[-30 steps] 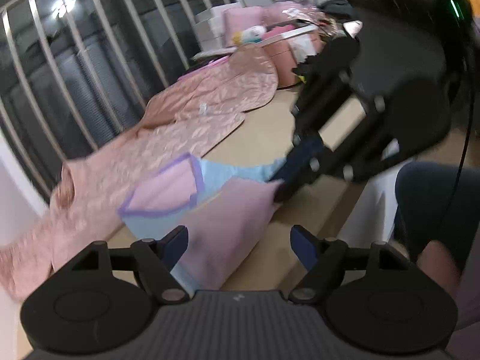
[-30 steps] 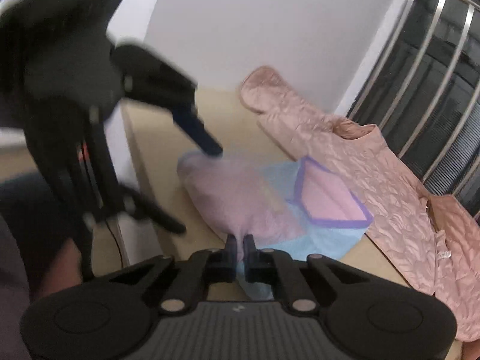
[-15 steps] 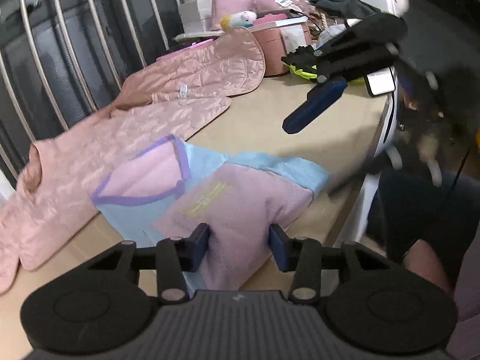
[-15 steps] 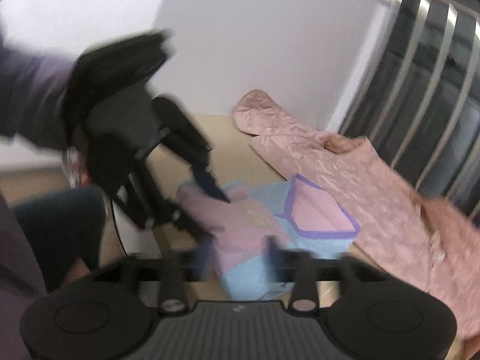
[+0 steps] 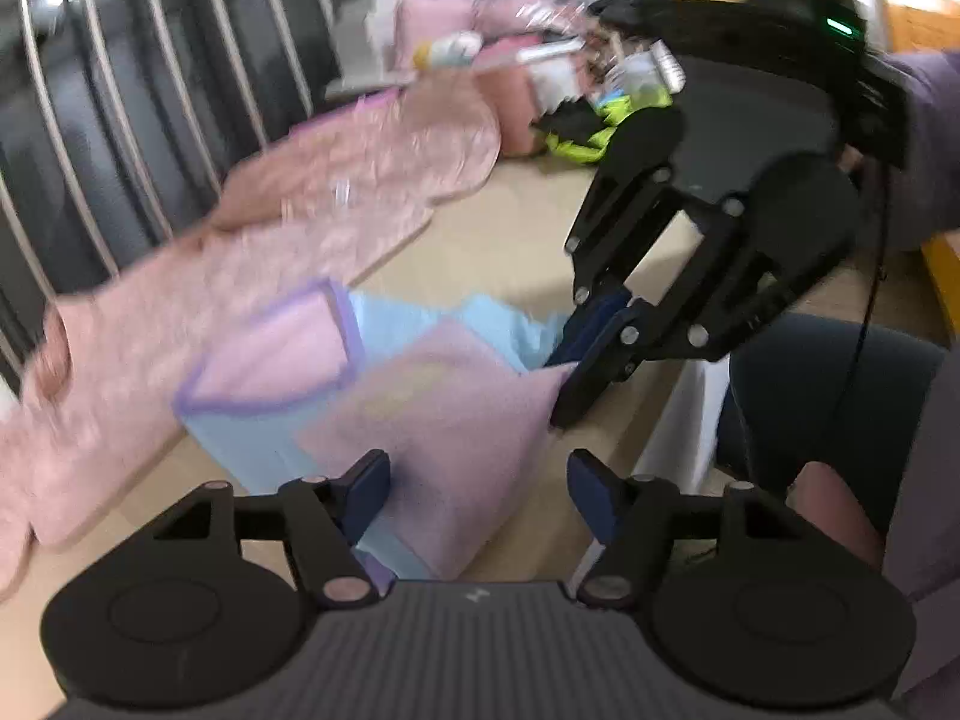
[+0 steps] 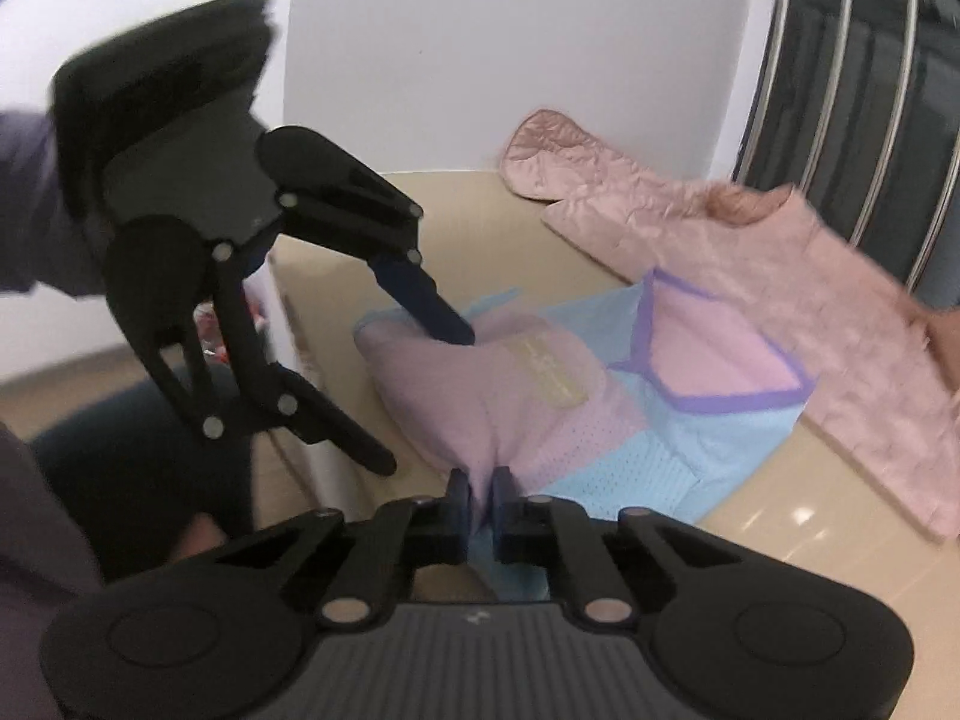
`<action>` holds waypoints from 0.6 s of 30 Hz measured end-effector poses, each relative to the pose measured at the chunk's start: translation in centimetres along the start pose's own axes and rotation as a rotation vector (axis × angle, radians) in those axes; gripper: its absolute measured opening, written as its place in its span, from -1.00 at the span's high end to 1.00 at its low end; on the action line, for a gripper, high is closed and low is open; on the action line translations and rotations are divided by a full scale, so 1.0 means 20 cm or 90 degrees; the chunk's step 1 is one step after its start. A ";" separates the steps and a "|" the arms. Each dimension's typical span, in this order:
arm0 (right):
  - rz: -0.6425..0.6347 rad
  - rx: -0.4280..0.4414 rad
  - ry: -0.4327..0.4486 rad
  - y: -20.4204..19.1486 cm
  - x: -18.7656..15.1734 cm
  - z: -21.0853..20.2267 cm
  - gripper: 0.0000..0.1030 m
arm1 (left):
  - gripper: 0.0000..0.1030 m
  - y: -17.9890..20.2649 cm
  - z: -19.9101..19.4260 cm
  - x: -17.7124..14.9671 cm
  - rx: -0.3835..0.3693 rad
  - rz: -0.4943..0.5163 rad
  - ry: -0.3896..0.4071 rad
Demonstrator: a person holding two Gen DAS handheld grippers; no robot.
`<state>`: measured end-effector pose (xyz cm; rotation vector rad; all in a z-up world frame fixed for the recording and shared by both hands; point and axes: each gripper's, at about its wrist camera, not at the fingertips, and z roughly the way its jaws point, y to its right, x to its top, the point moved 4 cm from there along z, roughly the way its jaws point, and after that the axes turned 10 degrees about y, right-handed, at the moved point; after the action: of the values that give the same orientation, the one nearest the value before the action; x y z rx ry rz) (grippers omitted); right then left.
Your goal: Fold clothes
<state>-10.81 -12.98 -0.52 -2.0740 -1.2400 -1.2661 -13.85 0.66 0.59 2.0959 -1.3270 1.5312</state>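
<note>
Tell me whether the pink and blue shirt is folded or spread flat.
Partly folded. The pink and blue shirt has a pink panel doubled over its blue body, and the right gripper pinches that layer's edge.

The folded pink and light-blue mesh cloth garment (image 6: 540, 396) looks soft and matt, with fine perforations and a purple ribbed trim. At its two o'clock, the crinkled pink quilted satin jacket (image 6: 750, 264) has a faint sheen. The beige surface (image 6: 798, 516) is smooth and glossy, catching light spots. Both grippers are matt black plastic with metal rivets and dark-blue rubbery pads (image 5: 369, 489).
</note>
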 end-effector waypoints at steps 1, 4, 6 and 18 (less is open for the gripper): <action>0.015 0.014 0.003 0.00 0.00 -0.02 0.90 | -0.47 0.04 -0.02 0.00 0.007 0.021 0.013; 0.058 0.050 0.015 0.02 0.00 -0.10 0.91 | -0.49 0.13 -0.05 -0.02 0.019 0.076 0.013; 0.085 0.071 0.024 0.04 0.01 -0.15 0.91 | -0.49 0.17 -0.06 -0.03 0.015 0.100 0.015; 0.095 0.074 0.030 0.06 0.03 -0.24 0.40 | 0.47 0.15 0.03 -0.03 -0.040 0.104 0.005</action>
<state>-12.12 -16.71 2.57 -2.0020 -1.0898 -1.1414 -15.81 -1.12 -1.04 1.9845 -1.5567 1.5353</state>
